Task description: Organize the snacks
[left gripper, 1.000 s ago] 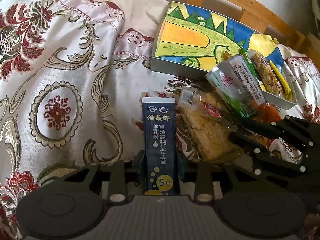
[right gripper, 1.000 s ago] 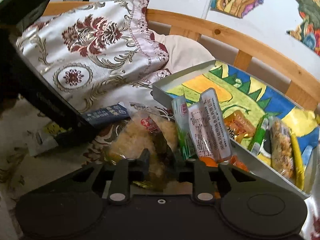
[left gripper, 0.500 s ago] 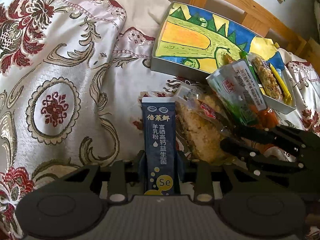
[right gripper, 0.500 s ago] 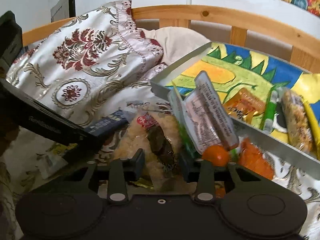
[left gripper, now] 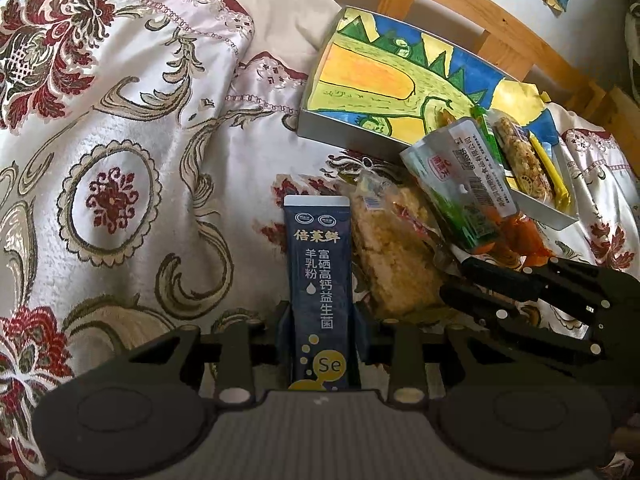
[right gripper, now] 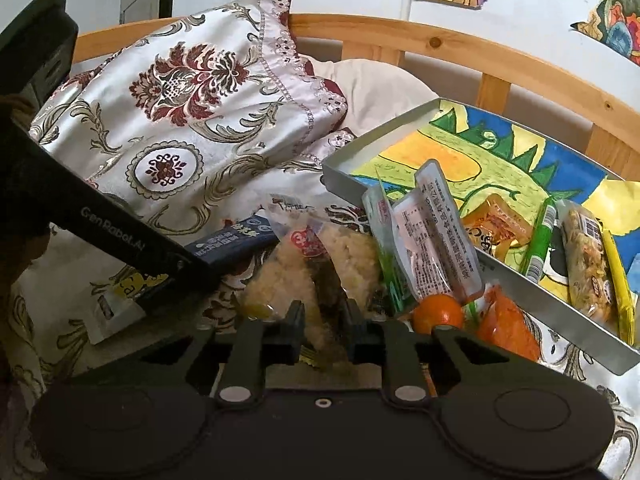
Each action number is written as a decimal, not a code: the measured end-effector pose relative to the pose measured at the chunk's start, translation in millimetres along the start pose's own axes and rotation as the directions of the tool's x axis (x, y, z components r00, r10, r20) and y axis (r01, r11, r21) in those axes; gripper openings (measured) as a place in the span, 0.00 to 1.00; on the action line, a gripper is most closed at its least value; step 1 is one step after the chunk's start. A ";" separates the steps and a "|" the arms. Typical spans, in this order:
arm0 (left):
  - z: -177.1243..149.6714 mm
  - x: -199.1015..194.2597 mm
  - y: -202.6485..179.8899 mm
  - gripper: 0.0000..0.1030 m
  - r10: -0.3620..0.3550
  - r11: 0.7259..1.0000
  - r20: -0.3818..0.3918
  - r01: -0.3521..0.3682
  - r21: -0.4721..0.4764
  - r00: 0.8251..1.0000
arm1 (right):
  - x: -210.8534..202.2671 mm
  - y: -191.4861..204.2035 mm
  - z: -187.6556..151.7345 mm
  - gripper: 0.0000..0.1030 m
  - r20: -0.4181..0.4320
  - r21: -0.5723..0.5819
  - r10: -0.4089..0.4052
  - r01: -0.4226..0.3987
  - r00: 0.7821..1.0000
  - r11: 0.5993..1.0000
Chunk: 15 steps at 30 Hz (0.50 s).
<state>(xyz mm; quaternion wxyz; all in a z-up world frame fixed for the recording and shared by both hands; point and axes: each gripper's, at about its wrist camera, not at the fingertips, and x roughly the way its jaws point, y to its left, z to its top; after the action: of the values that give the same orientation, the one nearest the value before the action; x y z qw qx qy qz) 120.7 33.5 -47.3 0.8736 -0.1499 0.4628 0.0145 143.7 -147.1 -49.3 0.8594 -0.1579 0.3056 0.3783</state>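
My left gripper (left gripper: 320, 330) is shut on the lower end of a dark blue sachet (left gripper: 320, 264) with white and gold print, which lies flat on the quilt. Just right of it lies a clear pack of puffed rice snack (left gripper: 394, 264). My right gripper (right gripper: 325, 330) has the near end of that pack (right gripper: 320, 268) between its pads, and its jaws are closing on it. Its black fingers (left gripper: 476, 268) show at the pack's right end in the left wrist view. A grey box (right gripper: 344, 178) lined with a bright drawing holds several snacks.
A green and clear pouch (right gripper: 432, 240) leans on the box's near wall, above an orange ball (right gripper: 438, 314) and an orange packet (right gripper: 508, 326). A flowered quilt (left gripper: 120, 140) covers the bed. A wooden rail (right gripper: 460, 46) runs behind the box. A small white packet (right gripper: 108, 312) lies left.
The right gripper's jaws widened around the puffed rice pack, then narrowed onto it, and its view rolled a little. The left gripper and its blue sachet stayed where they were.
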 end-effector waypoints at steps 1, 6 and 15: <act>0.0 0.1 0.1 0.34 -0.001 1.000 0.000 0.001 -0.001 1.000 | 0.3 -0.3 -0.1 0.22 0.001 0.004 -0.001 0.001 1.000 1.000; -1.2 -1.5 0.2 0.34 -0.002 1.000 0.002 0.002 -0.005 1.000 | -2.4 -2.3 1.0 0.20 0.026 0.018 0.001 -0.001 1.000 1.000; -2.5 -4.5 -3.3 0.34 -0.005 1.000 0.004 0.005 -0.006 1.000 | -7.0 4.1 2.1 0.11 0.042 -0.022 -0.035 0.036 0.999 0.999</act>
<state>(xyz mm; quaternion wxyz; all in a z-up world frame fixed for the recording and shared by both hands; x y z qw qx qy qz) 116.7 30.3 -44.1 0.8740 -0.1535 0.4607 0.0138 137.8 -147.3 -43.3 0.8702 -0.1653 0.2805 0.3698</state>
